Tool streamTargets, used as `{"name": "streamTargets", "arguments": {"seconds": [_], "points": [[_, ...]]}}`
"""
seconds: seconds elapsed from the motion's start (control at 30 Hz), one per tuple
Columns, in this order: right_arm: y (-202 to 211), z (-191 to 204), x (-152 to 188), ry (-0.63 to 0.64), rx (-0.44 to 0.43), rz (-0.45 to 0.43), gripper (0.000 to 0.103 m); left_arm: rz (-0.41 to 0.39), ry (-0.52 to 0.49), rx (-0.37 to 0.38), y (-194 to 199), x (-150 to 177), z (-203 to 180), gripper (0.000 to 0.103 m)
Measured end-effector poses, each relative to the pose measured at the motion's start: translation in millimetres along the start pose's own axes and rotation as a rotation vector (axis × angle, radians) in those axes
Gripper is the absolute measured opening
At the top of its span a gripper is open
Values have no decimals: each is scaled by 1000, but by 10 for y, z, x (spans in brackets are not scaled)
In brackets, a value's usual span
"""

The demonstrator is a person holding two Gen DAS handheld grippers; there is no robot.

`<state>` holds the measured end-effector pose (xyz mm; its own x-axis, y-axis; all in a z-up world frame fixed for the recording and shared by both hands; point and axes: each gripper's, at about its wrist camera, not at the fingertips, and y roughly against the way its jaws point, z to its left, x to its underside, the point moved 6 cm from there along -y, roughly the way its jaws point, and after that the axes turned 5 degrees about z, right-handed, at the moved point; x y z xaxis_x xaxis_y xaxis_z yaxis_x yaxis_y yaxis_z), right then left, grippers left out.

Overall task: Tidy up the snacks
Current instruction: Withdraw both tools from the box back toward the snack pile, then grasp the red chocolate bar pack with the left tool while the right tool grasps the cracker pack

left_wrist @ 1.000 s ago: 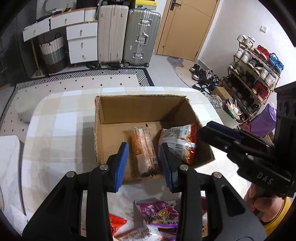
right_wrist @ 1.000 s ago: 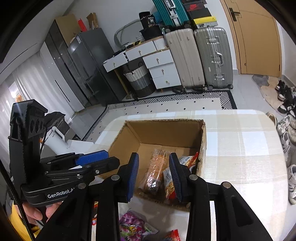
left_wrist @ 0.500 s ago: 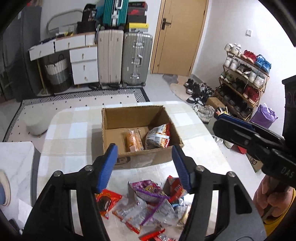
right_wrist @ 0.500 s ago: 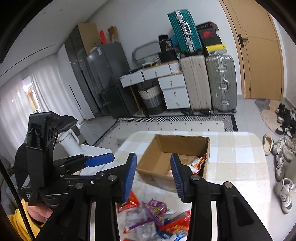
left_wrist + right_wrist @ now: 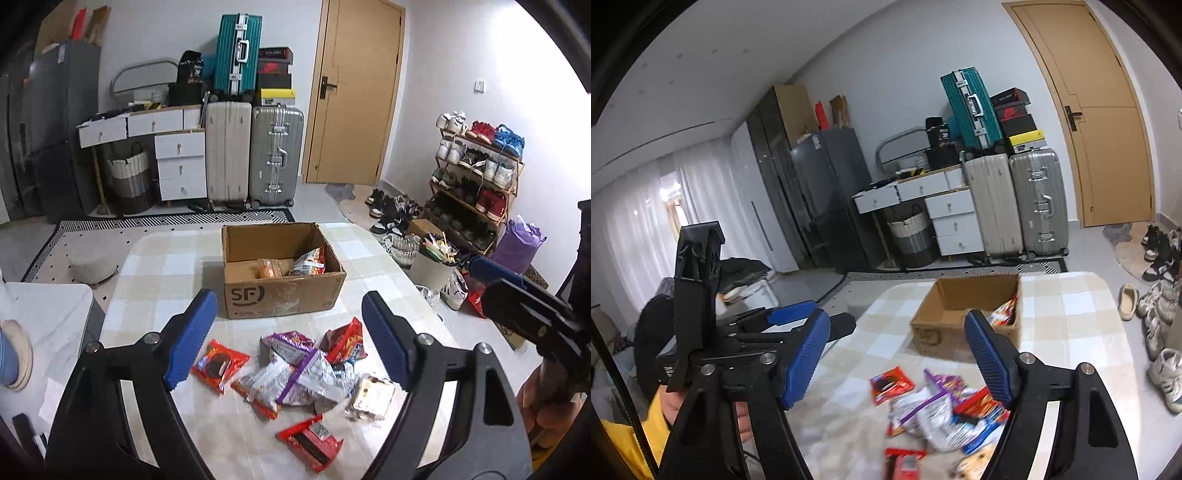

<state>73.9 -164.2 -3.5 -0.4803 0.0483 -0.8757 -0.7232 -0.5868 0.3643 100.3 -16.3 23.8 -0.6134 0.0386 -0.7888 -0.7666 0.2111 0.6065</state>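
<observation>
An open cardboard box [image 5: 282, 291] [image 5: 945, 317] stands mid-table with an orange packet [image 5: 269, 267] and a red-and-white bag [image 5: 309, 261] inside. Before it lies a loose pile of snack packets [image 5: 295, 373] [image 5: 938, 406], among them a red cookie pack [image 5: 219, 363] and a red wafer pack [image 5: 312, 443]. My left gripper [image 5: 286, 341] hangs above the pile, its jaws opening, nothing between them. My right gripper [image 5: 899, 360] is also pulled back over the pile with jaws opening and empty. Each gripper appears at the side of the other's view.
The checked tablecloth [image 5: 162, 273] covers the table. A white side table [image 5: 44, 321] stands at the left. Suitcases [image 5: 255, 155], drawers [image 5: 181, 162] and a door [image 5: 354, 92] line the far wall; a shoe rack [image 5: 476, 173] and bin [image 5: 432, 266] stand right.
Both grippers drew back and up from the box toward me, and their jaws spread from nearly shut to wide. The two packets stay in the box; the snack pile came into view.
</observation>
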Motion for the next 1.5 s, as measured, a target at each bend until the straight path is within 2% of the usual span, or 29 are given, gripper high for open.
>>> {"name": "streamTargets", "arguments": {"seconds": [0.07,0.17,0.27,0.37,0.53,0.6,0.77,0.9,1.0,1.17,1.5], "points": [[101,70,76,10,5,-14,78,-12,-4,-4,139,106,-20,82],[282,172,191,27,22,-49,92,-33,0,-6,420,323,-14,88],[369,235,235,39,14,-69,93,-46,16,0,559,493,16,102],[474,267,345,54,30,-91,102,-63,33,2,657,604,101,103],[567,199,498,58,51,-112,102,-48,-1,5,719,930,128,103],[560,123,555,47,80,-95,102,-15,-11,2,584,1045,125,103],[490,-60,705,20,153,-76,103,148,6,35,115,1449,136,103],[414,-96,780,64,232,-60,103,236,33,66,-188,1662,101,102],[304,-73,872,107,245,-11,102,265,47,72,-406,1738,67,102],[225,-131,1021,109,262,-6,103,303,53,93,-690,1780,-20,102],[-40,-508,1384,-6,251,89,102,402,78,65,-1143,1979,-126,102]]}}
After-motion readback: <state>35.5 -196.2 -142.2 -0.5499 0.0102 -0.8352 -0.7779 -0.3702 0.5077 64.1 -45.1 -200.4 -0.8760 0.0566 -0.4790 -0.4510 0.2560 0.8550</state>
